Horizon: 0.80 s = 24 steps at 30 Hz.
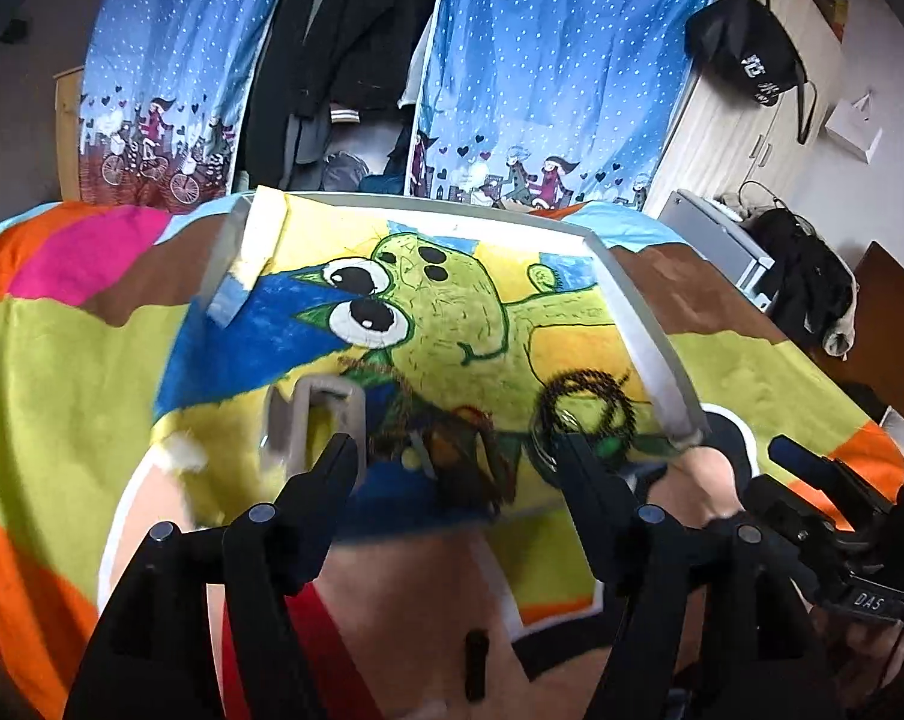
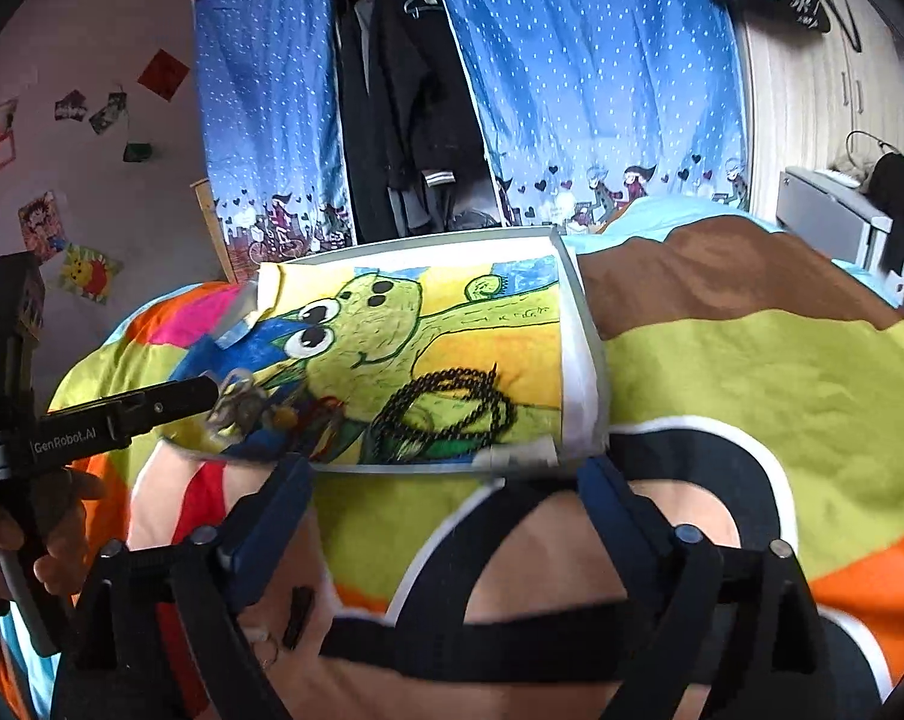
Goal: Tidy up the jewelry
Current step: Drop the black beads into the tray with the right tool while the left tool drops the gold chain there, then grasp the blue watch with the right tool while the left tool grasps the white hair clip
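Note:
A shallow white-rimmed tray [image 1: 650, 348] lined with a green cartoon drawing lies on the bed. At its near edge sit a tangle of red-brown cords and small jewelry pieces [image 1: 452, 450], a grey rectangular clip [image 1: 314, 414] to the left, and a black bead necklace [image 1: 590, 402] to the right. My left gripper [image 1: 455, 456] is open, its fingers straddling the tangle. In the right wrist view its fingertip [image 2: 203, 390] touches the tangle [image 2: 248, 405]. My right gripper [image 2: 446, 477] is open and empty, just short of the tray's near rim [image 2: 584, 372], with the black necklace [image 2: 452, 402] beyond it.
A colourful blanket [image 2: 722, 372] covers the bed. A small black stick [image 2: 299, 612] and a thin ring [image 2: 266, 654] lie on it in front of the tray. Blue dotted curtains [image 2: 602, 90] and hanging dark clothes [image 2: 410, 90] stand behind. A hand [image 2: 8, 534] holds the left gripper's handle.

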Motion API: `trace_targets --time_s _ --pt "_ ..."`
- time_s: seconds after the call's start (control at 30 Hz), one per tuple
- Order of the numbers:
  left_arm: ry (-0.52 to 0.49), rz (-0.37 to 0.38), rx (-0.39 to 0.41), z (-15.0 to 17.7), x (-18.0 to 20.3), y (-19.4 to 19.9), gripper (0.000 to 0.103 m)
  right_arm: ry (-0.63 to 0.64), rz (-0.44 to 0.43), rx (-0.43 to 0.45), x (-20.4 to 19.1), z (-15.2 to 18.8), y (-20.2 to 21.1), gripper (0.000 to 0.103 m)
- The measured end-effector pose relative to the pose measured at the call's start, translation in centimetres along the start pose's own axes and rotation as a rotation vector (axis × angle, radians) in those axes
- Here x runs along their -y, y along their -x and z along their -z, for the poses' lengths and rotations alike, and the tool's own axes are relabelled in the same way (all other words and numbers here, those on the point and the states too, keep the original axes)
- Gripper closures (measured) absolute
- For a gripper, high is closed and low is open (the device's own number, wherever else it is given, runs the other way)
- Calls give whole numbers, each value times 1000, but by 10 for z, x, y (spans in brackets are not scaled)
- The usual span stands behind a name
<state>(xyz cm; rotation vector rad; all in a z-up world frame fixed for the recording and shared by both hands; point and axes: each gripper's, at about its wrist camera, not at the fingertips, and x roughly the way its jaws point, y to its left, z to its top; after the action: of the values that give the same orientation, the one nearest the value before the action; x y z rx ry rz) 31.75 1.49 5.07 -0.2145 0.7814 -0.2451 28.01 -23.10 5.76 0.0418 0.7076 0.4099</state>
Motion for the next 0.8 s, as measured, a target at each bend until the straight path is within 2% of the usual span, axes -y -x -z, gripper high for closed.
trace_targets --time_s 0.03,0.07,0.1,0.2,0.43,0.6,0.8 --pt "-6 -6 15 6 2 11 31 2 0 6 -2 4 6 8" --pt "-7 -8 33 11 3 19 19 7 0 13 -5 11 14 7" --pt "-5 -9 59 17 3 28 14 14 1 16 -8 16 21 6" --pt "-3 -26 122 41 3 54 12 30 7 20 -18 35 36 5" --pt "-48 -70 97 93 1 72 12 23 21 22 -39 86 65 2" --pt "-104 -82 30 130 -9 66 12 27 14 -16 -53 122 71 2" --pt "-239 -114 -119 164 -15 33 12 -17 -15 -135 -57 158 48 2"
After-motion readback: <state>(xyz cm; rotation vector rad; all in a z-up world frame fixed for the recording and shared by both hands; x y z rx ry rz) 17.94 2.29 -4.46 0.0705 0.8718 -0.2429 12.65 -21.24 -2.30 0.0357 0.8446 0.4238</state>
